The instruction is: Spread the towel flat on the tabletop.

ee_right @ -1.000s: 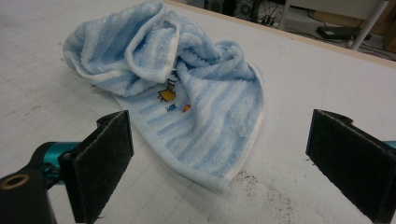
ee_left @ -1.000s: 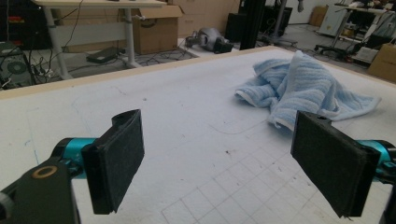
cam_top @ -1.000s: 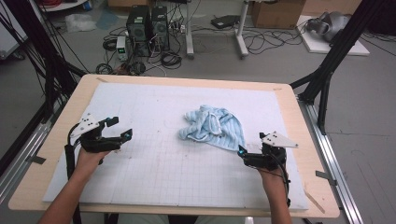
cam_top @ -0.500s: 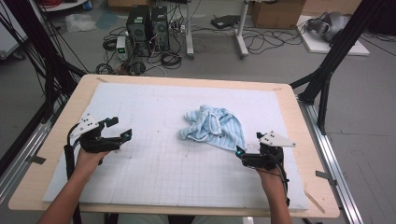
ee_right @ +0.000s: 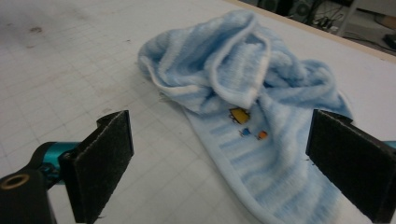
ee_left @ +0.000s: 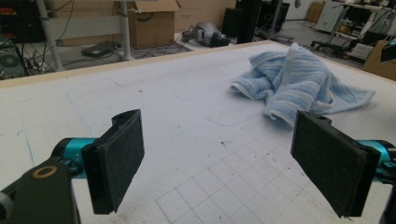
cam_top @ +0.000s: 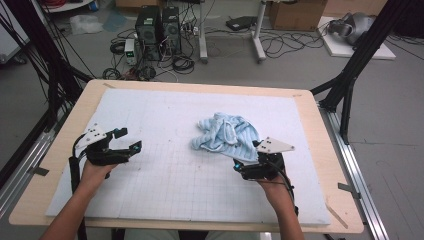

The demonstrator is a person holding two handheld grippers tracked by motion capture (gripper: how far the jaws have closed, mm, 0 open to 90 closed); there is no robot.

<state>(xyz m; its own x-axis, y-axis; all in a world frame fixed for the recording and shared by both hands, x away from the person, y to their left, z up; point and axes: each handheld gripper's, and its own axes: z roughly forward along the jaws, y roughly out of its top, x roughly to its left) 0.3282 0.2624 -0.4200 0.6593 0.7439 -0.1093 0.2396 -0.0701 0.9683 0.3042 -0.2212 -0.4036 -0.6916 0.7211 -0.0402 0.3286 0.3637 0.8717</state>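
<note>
A crumpled light-blue striped towel [cam_top: 226,132] lies right of centre on the white gridded mat [cam_top: 165,125]. My right gripper [cam_top: 245,157] stands open just at the towel's near edge. Between its jaws in the right gripper view the towel [ee_right: 243,88] spreads with a small coloured label [ee_right: 239,115]. My left gripper [cam_top: 129,140] is open near the mat's left side, far from the cloth. In the left gripper view the towel [ee_left: 299,79] sits off to the upper right beyond the jaws.
The mat covers a wooden table [cam_top: 320,130] with bare edges all round. Behind the table are computer towers [cam_top: 160,25], cables and a cardboard box [cam_top: 295,12] on the floor. Black frame legs [cam_top: 350,75] stand at the right.
My right gripper has crept left and a little nearer the towel's near edge. The left gripper has held its place.
</note>
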